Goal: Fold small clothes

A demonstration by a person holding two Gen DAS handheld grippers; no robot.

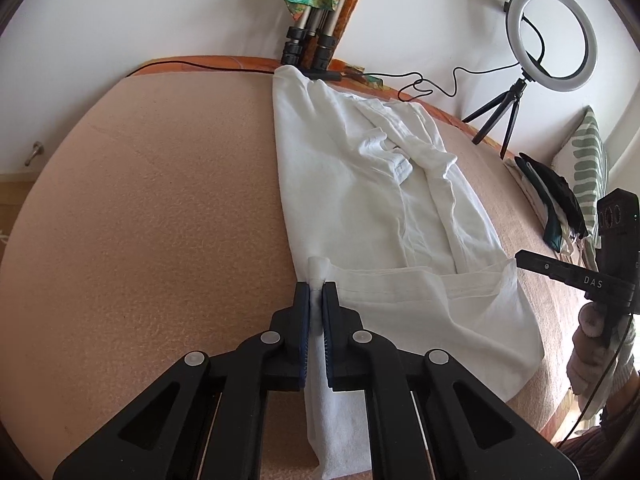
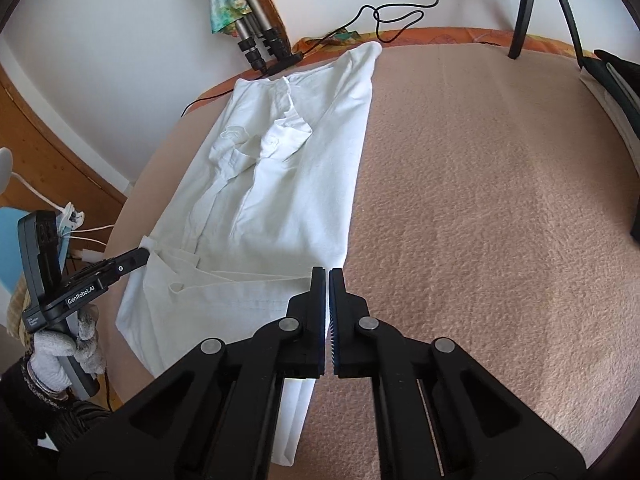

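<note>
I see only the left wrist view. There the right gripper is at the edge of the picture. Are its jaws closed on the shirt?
Observer: It seems so. In the right wrist view the right gripper has its jaws shut at the hem of the shirt, and white cloth hangs below them.
Operator: How does my left gripper look from that side?
Observer: The left gripper meets the hem's other corner with its tip, and that corner is raised off the table.
Operator: Is the hand on it bare?
Observer: No, the left hand wears a grey glove.
</note>
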